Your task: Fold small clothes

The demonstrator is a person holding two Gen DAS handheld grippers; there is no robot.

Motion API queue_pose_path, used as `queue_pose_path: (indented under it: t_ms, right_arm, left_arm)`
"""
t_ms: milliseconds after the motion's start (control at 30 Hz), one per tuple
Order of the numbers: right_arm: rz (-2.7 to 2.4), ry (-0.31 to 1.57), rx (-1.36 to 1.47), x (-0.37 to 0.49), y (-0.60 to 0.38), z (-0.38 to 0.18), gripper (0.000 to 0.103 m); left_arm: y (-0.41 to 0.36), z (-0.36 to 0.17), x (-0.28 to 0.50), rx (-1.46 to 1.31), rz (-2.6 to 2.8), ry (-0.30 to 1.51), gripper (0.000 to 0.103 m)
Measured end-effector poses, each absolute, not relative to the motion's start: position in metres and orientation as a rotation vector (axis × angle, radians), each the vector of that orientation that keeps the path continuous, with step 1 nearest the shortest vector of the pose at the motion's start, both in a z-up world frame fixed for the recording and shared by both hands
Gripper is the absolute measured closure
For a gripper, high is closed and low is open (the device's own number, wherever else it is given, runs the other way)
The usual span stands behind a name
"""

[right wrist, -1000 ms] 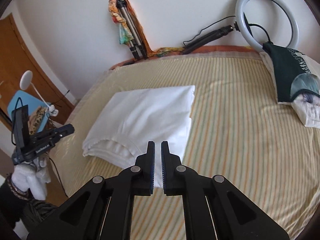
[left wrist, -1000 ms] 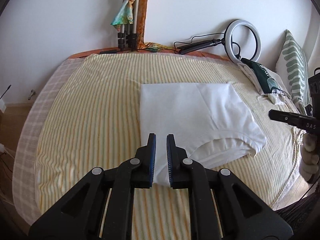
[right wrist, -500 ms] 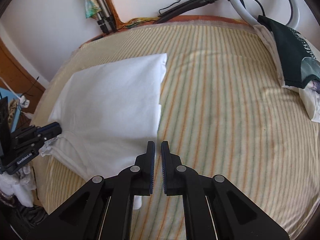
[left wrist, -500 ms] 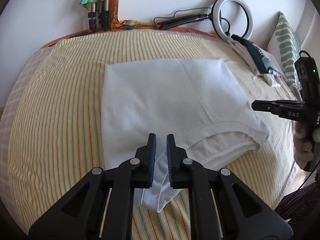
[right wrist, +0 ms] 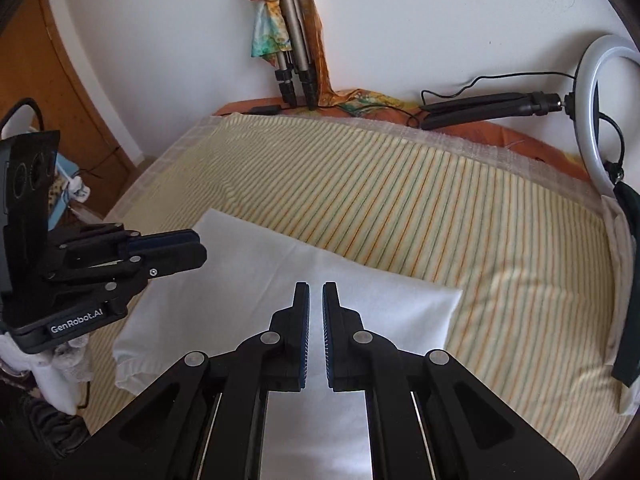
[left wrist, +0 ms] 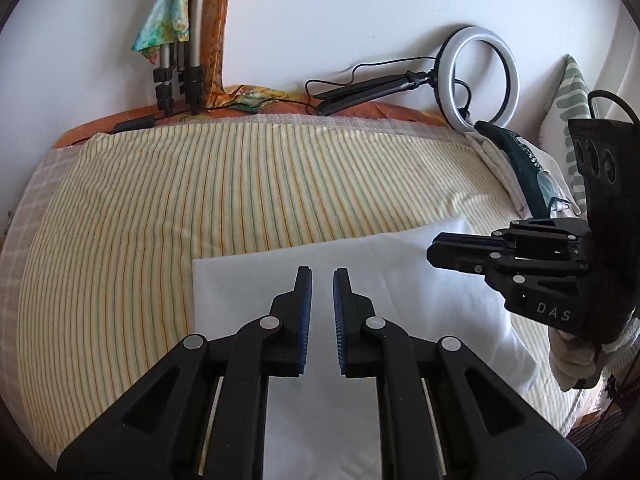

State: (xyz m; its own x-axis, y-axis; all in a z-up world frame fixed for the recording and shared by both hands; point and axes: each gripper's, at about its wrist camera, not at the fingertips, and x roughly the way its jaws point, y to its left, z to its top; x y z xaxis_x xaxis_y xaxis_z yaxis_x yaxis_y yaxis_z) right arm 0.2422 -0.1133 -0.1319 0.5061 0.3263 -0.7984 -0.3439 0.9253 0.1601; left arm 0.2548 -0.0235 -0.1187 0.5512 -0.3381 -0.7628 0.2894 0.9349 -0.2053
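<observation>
Jaws of both the left gripper (left wrist: 322, 274) and right gripper (right wrist: 315, 288) stand slightly spread, pinching nothing, so the folded white garment (right wrist: 320, 276) beneath them could be dragged crooked.

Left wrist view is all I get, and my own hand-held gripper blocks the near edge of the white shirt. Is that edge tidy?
Observer: Not quite. The right wrist view shows the white shirt with loose layers at its near left corner, and a ruffled hem sticking out there.
Operator: Where is my left hand-held gripper over it?
Observer: Its tips sit above the shirt's far left corner. I cannot tell whether they touch the cloth.
Operator: Anything standing off to that side?
Observer: A wooden door stands beyond that side of the bed.
</observation>
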Motion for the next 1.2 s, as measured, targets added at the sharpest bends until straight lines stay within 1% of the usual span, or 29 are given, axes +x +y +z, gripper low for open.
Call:
queue_pose_path:
  t_ms: [100,233,300,633,667,700,767,800,833,867,900,933,967,1067,1200]
  right_arm:
    - [0.367,0.976,-0.021,0.251,-0.119,-0.148,0.098]
    - [0.343,0.993,0.049,0.261,-0.137,-0.163,0.098]
    - [0.327,0.986,0.065,0.26,-0.143,-0.163,0.098]
    - [0.204,0.996,0.052,0.254,-0.186,-0.16,0.098]
    - [0.176,1.005,0.057,0.253,-0.193,-0.161,0.095]
    - [0.158,1.006,0.074,0.25,-0.199,-0.16,0.089]
    - [0.135,1.005,0.112,0.244,-0.211,-0.154,0.089]
    - [0.135,1.002,0.137,0.24,-0.216,-0.151,0.087]
    - [0.141,0.999,0.166,0.234,-0.221,-0.147,0.084]
    - [0.152,0.993,0.195,0.227,-0.225,-0.144,0.076]
    - [0.166,0.988,0.219,0.221,-0.228,-0.141,0.07]
    - [0.178,0.986,0.242,0.215,-0.23,-0.138,0.069]
    - [0.193,0.988,0.268,0.209,-0.233,-0.137,0.069]
    - [0.257,1.014,0.389,0.196,-0.241,-0.141,0.068]
    - [0.322,1.051,0.538,0.185,-0.249,-0.156,0.066]
  left_arm:
    - [-0.018,-0.138,0.266,-0.069,-0.337,0.945,0.094]
    - [-0.003,-0.157,0.273,-0.11,-0.309,0.956,0.094]
    - [0.001,-0.16,0.271,-0.126,-0.313,0.941,0.091]
    - [0.012,-0.158,0.261,-0.034,-0.228,0.926,0.091]
    - [0.017,-0.158,0.259,-0.034,-0.216,0.93,0.091]
    - [0.022,-0.156,0.256,-0.033,-0.207,0.935,0.091]
    - [0.034,-0.151,0.25,-0.033,-0.179,0.934,0.091]
    - [0.04,-0.148,0.247,-0.047,-0.175,0.935,0.089]
    - [0.047,-0.144,0.243,-0.075,-0.176,0.939,0.086]
    - [0.055,-0.141,0.239,-0.112,-0.181,0.946,0.082]
    - [0.062,-0.137,0.234,-0.156,-0.189,0.952,0.074]
    - [0.068,-0.134,0.23,-0.203,-0.2,0.956,0.069]
    - [0.074,-0.131,0.224,-0.259,-0.214,0.962,0.068]
    - [0.09,-0.133,0.215,-0.423,-0.262,1.01,0.068]
    - [0.106,-0.153,0.211,-0.644,-0.32,1.093,0.067]
